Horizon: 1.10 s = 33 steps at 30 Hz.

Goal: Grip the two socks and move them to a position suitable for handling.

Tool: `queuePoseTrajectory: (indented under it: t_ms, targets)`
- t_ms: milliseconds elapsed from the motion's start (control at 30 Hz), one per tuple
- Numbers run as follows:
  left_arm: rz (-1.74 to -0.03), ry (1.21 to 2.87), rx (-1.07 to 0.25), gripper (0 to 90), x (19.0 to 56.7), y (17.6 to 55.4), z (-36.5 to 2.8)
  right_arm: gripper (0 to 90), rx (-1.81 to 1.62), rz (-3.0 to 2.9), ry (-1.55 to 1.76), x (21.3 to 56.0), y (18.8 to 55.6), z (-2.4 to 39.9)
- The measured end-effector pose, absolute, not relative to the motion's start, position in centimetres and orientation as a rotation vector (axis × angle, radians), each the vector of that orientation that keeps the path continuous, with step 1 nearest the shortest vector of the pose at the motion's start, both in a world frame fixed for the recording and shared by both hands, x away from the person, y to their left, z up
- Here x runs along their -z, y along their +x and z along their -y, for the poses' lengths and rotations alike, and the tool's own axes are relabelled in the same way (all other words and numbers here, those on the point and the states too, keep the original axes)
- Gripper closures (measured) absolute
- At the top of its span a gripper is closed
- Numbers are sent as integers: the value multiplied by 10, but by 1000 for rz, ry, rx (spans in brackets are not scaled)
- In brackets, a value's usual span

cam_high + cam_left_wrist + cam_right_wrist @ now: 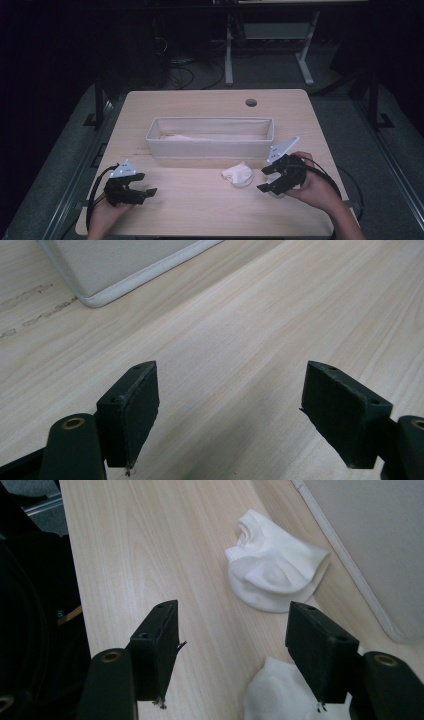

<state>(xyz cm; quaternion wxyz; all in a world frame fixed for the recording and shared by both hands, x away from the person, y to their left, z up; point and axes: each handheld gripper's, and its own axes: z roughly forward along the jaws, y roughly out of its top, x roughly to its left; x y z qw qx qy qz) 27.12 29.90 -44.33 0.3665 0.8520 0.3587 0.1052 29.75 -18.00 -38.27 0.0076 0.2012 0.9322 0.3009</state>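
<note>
Socks are the trouble here: one white sock point(276, 575) lies just in front of the fabric bin point(210, 142), near its right end, and a second sock point(280, 692) sits right under the right gripper point(235, 650). Its jaws stand open and empty, as do the left gripper's point(230, 410) (idling off the bin's left front corner). Closing now might pinch only a loose fold, which could slip out.

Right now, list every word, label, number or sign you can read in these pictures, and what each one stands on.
None can be read: the fabric bin, the white socks, the wooden table and the left gripper and right gripper carry no legible text.
</note>
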Motion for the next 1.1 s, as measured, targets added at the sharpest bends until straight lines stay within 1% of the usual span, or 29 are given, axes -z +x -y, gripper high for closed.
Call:
queuePoseTrajectory:
  t_ms: [333,433,900,1100]
  targets:
    - [-913,2200,-260,230,443,271,-298,383,-863,-2970,554,388,318,153]
    - [-910,2203,-256,230,444,271,-297,386,-827,-2994,541,395,325,145]
    - [-906,2195,-243,230,443,270,-295,414,-722,-3039,502,414,338,120]
    - [-908,2197,-241,231,444,271,-297,444,-678,-3052,509,422,343,114]
